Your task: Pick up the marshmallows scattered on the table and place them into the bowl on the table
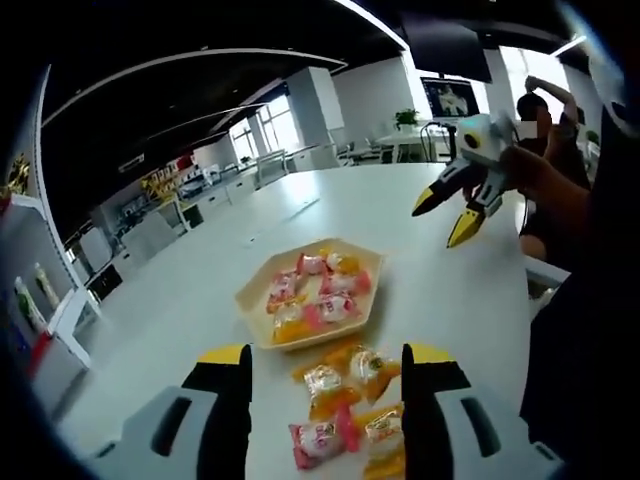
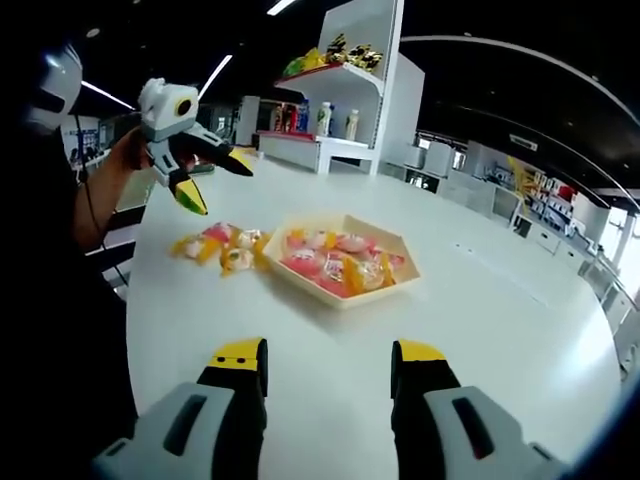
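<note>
1. Left gripper view: left gripper (image 1: 325, 385) has its jaws wide and holds nothing. It hangs low over loose marshmallows (image 1: 345, 405) on the tabletop (image 1: 170, 310), which lie between the jaws, just short of the bowl (image 1: 312, 293).
2. The bowl already holds several wrapped pieces. Right gripper (image 1: 452, 215) hovers in the air beyond it, jaws apart, empty.
3. Step, as I judge it: a pick from the loose pile. Next move calls for dropping onto one piece, closing, then a short carry to the bowl.
4. Right gripper view: right gripper (image 2: 328, 365) is wide and empty over bare tabletop (image 2: 500, 300); bowl (image 2: 340, 262) is ahead, loose marshmallows (image 2: 220, 248) just beside it on the far side.
5. Left gripper (image 2: 215, 175) hovers above that pile.
6. Around: shelf (image 2: 335, 80) with goods behind. Pieces lie bunched, so the jaws could catch two at once.
</note>
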{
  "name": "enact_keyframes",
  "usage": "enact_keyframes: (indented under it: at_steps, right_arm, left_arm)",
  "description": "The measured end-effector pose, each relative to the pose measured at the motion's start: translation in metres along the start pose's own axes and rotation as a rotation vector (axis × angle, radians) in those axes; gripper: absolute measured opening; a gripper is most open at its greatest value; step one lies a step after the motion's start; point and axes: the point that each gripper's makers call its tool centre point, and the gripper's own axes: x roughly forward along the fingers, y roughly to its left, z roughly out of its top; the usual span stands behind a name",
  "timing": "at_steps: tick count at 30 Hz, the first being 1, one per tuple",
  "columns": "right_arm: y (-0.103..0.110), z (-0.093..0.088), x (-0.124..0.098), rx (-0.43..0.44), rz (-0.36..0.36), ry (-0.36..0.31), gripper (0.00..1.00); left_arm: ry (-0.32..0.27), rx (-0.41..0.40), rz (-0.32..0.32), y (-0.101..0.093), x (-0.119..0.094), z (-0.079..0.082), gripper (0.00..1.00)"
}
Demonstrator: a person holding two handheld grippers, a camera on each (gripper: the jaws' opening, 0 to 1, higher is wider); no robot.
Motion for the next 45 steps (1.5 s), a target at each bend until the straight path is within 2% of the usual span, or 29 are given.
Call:
enact_keyframes:
  at_steps: [7,14,19,28,37,39,45]
  right_arm:
    - [0.002,-0.003,0.001,0.001,0.005,0.010,0.49]
    - [0.002,-0.003,0.002,0.003,0.006,0.013,0.49]
    - [0.002,-0.004,0.003,0.002,0.004,0.018,0.49]
    - [0.002,-0.005,0.002,-0.002,0.003,0.023,0.49]
    - [0.001,-0.007,0.001,0.000,0.001,0.025,0.49]
    - [0.001,-0.007,0.001,0.000,0.000,0.026,0.49]
    - [0.002,-0.006,0.001,-0.002,0.002,0.023,0.49]
  left_arm:
    - [0.041,0.021,-0.048,-0.014,0.001,-0.007,0.60]
    - [0.081,0.021,-0.056,-0.017,0.002,-0.016,0.60]
    - [0.105,0.022,-0.108,-0.030,0.002,-0.023,0.61]
    - [0.114,-0.005,-0.141,-0.036,0.000,-0.026,0.62]
    - [0.148,-0.024,-0.147,-0.038,0.001,-0.037,0.62]
    - [0.170,-0.026,-0.140,-0.037,0.001,-0.042,0.62]
    - [0.200,-0.049,-0.139,-0.037,-0.001,-0.048,0.58]
